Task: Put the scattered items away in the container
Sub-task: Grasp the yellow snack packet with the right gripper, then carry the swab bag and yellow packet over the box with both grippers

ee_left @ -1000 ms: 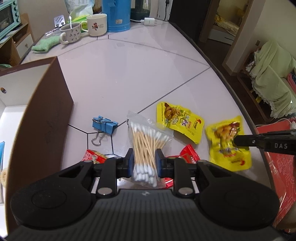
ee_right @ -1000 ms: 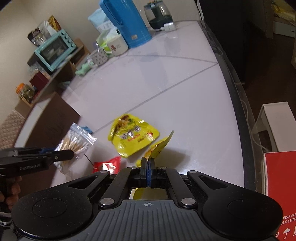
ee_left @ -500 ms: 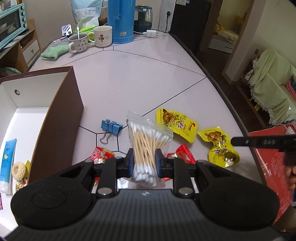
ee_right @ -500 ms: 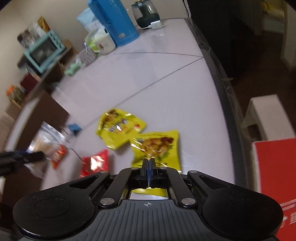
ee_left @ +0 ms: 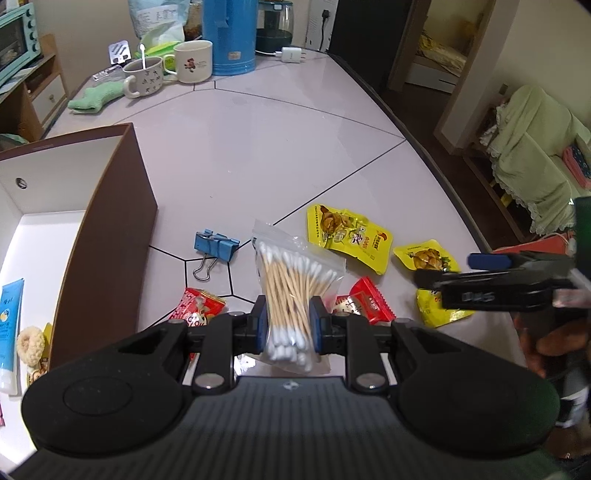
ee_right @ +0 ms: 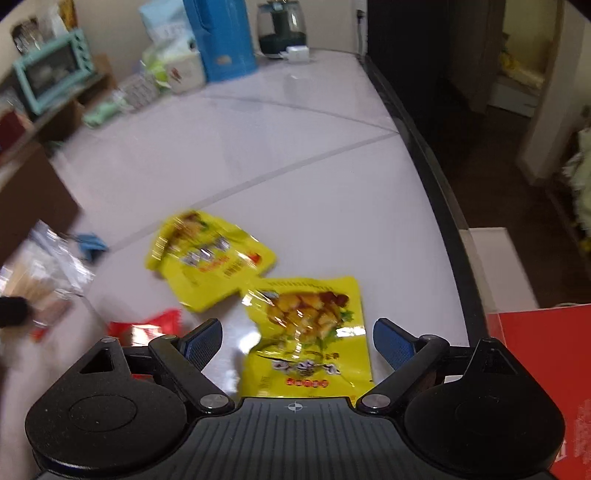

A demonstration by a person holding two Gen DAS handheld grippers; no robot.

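My left gripper (ee_left: pixel 286 325) is shut on a clear bag of cotton swabs (ee_left: pixel 291 273), held up over the table beside the brown box (ee_left: pixel 107 236). My right gripper (ee_right: pixel 297 338) hovers low over a yellow snack packet (ee_right: pixel 310 321) that lies flat on the table. Its jaws are opening, and the packet sits between them with the pads off it. A second yellow packet (ee_right: pixel 210 262) lies just beyond, with red sachets (ee_left: pixel 365 302) and a blue binder clip (ee_left: pixel 216 245) nearby. In the left wrist view the right gripper (ee_left: pixel 454 268) reaches in from the right.
The box has a blue tube (ee_left: pixel 11 317) and small items inside. Mugs (ee_left: pixel 192 61), a blue flask (ee_left: pixel 229 35) and a green cloth (ee_left: pixel 98 98) stand at the far end. The table's dark edge (ee_right: pixel 439 192) runs down the right, and a red carton (ee_right: pixel 535 362) stands past it.
My right gripper, shut on the yellow packet a second ago, has opened and dropped lower. The packet now lies flat on the table. My left gripper still holds the swabs.
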